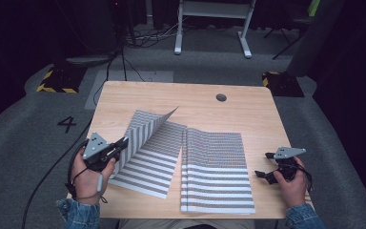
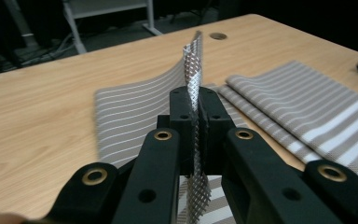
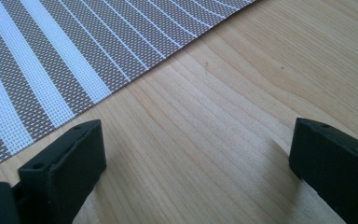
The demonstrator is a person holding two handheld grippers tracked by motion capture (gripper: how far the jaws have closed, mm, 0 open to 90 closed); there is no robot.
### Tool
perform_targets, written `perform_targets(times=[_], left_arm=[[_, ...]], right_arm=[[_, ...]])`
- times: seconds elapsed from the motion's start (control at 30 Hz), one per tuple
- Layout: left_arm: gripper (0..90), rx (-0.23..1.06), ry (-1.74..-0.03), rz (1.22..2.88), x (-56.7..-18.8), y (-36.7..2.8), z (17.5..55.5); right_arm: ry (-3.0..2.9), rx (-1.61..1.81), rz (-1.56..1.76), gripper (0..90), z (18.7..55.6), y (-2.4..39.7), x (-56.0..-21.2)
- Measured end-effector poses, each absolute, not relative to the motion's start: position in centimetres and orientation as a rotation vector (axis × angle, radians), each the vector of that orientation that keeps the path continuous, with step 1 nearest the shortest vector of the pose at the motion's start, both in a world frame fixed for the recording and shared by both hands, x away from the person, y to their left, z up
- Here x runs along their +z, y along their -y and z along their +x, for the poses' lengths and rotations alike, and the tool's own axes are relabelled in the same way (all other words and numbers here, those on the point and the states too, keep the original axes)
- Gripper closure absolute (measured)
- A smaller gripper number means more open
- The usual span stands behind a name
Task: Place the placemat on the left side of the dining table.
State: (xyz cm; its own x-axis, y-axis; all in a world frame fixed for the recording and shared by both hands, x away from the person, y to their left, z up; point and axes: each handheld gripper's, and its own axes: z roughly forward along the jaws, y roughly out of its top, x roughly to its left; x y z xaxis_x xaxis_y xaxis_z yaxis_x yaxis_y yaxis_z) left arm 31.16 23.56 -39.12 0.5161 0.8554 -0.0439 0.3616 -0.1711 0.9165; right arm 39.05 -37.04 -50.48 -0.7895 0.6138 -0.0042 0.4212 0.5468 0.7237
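**Left mat edge lifted, right mat flat**

I see the left hand-held gripper (image 1: 122, 143) clamped tight on the near edge of the left striped mat (image 1: 147, 152), its corner curling up off the counter (image 1: 200, 95). The right hand-held gripper (image 1: 263, 166) rests wide open, empty, just beside the right striped mat (image 1: 217, 171), which lies flat.

wooden table (image 1: 248, 102), white desk frame (image 1: 213, 19), floor cables (image 1: 145, 36)

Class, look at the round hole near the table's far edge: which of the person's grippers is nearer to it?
Hard to call; roughly equal. The left gripper, clamping the lifted placemat, sits near-left of the hole; the right gripper sits open, near-right of it.
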Motion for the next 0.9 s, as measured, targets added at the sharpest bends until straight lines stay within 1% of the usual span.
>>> perform_targets(times=[0.33,0.6,0.7,0.77,0.8,0.87,0.9], left_arm=[[86.0,0.778,-1.162,1.657,-38.8,-28.2,30.2],[85.3,0.856,-1.261,1.593,-39.2,-30.9,29.5],[83.5,0.881,-1.288,1.571,-39.4,-31.8,29.4],[79.5,0.911,-1.311,1.545,-39.6,-32.4,29.4],[74.6,0.934,-1.329,1.527,-39.7,-32.8,29.4],[57.2,1.013,-1.387,1.478,-39.8,-33.3,29.3],[50.4,1.037,-1.419,1.476,-39.7,-33.5,29.2]], right_arm=[[-2.528,1.08,0.865,3.8,39.0,37.0,-50.5],[-2.528,1.08,0.864,3.8,39.1,37.0,-50.5],[-2.528,1.08,0.864,3.8,39.1,37.0,-50.5],[-2.528,1.08,0.864,3.8,39.1,37.0,-50.5],[-2.528,1.08,0.864,3.8,39.1,37.0,-50.5],[-2.528,1.08,0.864,3.8,39.1,37.0,-50.5],[-2.528,1.08,0.863,3.9,39.1,37.0,-50.5]])
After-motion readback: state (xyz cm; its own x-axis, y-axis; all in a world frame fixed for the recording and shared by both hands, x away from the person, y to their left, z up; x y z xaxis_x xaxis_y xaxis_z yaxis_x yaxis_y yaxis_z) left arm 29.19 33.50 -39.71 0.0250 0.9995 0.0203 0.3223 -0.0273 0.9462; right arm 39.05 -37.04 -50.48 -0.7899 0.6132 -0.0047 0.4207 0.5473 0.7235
